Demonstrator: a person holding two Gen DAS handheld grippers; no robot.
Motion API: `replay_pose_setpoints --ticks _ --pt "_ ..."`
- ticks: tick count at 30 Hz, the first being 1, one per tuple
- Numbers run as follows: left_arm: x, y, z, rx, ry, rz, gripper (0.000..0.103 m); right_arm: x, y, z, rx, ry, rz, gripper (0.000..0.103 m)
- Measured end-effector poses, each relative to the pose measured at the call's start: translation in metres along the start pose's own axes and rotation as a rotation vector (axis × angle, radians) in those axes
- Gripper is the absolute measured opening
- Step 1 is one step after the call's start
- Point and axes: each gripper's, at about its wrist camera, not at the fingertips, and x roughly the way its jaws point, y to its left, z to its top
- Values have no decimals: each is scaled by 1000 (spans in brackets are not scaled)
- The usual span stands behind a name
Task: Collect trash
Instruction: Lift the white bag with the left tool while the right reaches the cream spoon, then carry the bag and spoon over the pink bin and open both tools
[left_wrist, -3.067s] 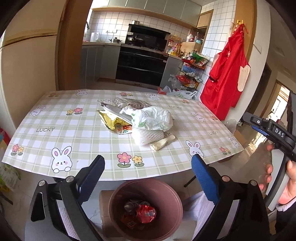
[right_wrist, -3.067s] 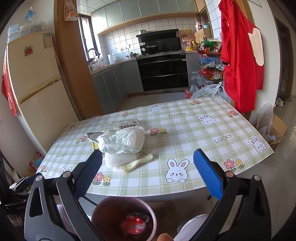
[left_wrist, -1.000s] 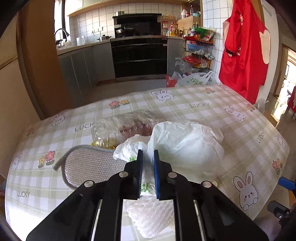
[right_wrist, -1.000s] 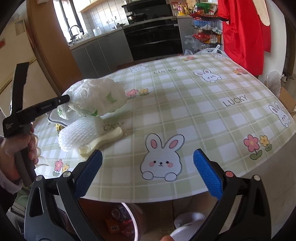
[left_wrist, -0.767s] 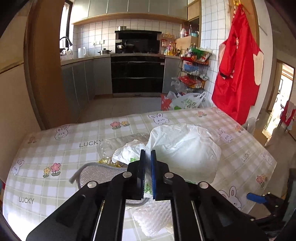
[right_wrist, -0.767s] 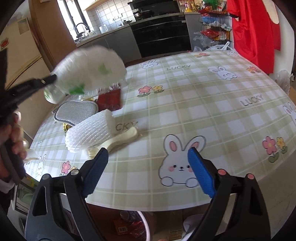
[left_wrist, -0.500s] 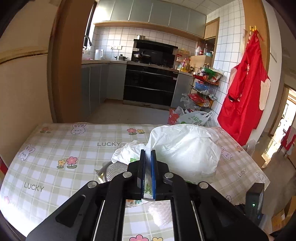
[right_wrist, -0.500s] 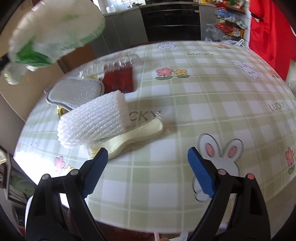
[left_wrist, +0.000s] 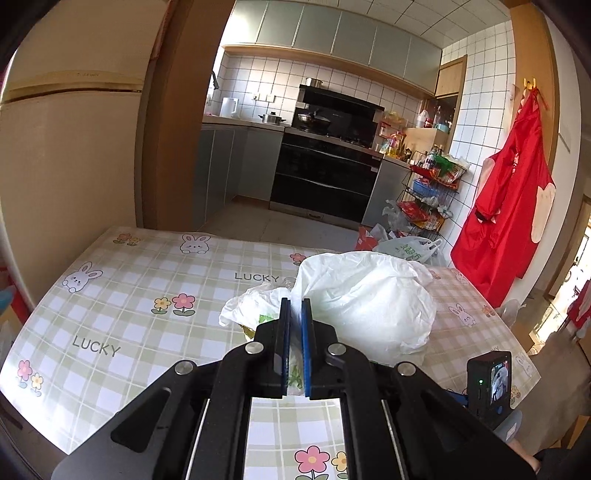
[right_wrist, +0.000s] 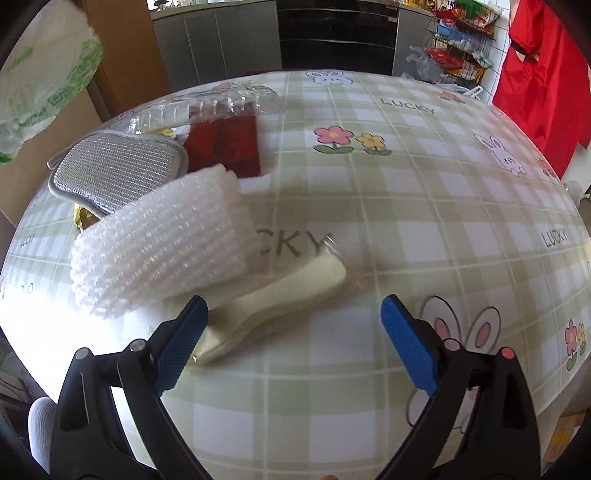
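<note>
My left gripper (left_wrist: 296, 325) — jaws pressed together on a fold of the white plastic bag (left_wrist: 365, 299), which hangs lifted above the table (left_wrist: 122, 306); the same bag shows blurred at the upper left of the right wrist view, green print on it, not readable.

My right gripper (right_wrist: 291, 321) — its jaws have just been opening and stand wide apart with nothing between the pads, tilted down over the table's near edge.

Items on the table, right wrist view:
- white foam net sleeve (right_wrist: 162, 243), lying across the upper end of a pale cream wrapper (right_wrist: 273, 306); the wrapper's lower end sits just beside my left blue pad (right_wrist: 181, 339).
- silver mesh pad (right_wrist: 114, 170), behind the sleeve, a scrap of gold foil (right_wrist: 83, 216) showing under its edge.
- clear plastic tray (right_wrist: 218, 105) with a dark red pack (right_wrist: 223, 147) just in front of it.

Writing: the checked tablecloth repeats "LUCKY" among rabbits and flowers; the foam sleeve covers the start of one, leaving "CKY".

Surroundings, left wrist view: beige fridge (left_wrist: 70, 155) at left, black oven range (left_wrist: 325, 173) beyond the table, wire rack (left_wrist: 432, 192) of groceries, red apron (left_wrist: 506, 218) hanging on the wall, a small camera unit (left_wrist: 489, 380) at lower right.
</note>
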Motion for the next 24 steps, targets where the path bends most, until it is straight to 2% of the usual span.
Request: replay_pose_setpoints --ticks 3,6,10,14,16,18,19,21,24 --pt "-3 8 -7 -25 9 -3 6 -6 -16 -6 -18 -2 -17 93" --pt "-4 14 -14 -44 25 1 6 -12 -34 -7 -10 4 -78 93" --pt "-6 19 -25 -85 61 -10 6 -20 -47 -8 63 -6 -3 90" --pt "-7 18 -32 -81 78 -7 5 -7 -42 -6 92 27 26 74" --pt "-9 16 -33 -78 78 -3 5 -5 -35 -6 86 13 27 70" --pt "-11 15 -33 -76 78 3 5 -3 -26 -4 51 5 13 58" --pt "-11 15 -34 -75 78 5 5 -2 -20 -3 24 4 4 55" --pt "-12 16 -35 -72 79 7 5 -1 -15 -1 -10 0 -21 41" --pt "-14 16 -35 -72 80 5 5 -3 -17 -3 -8 -6 -20 27"
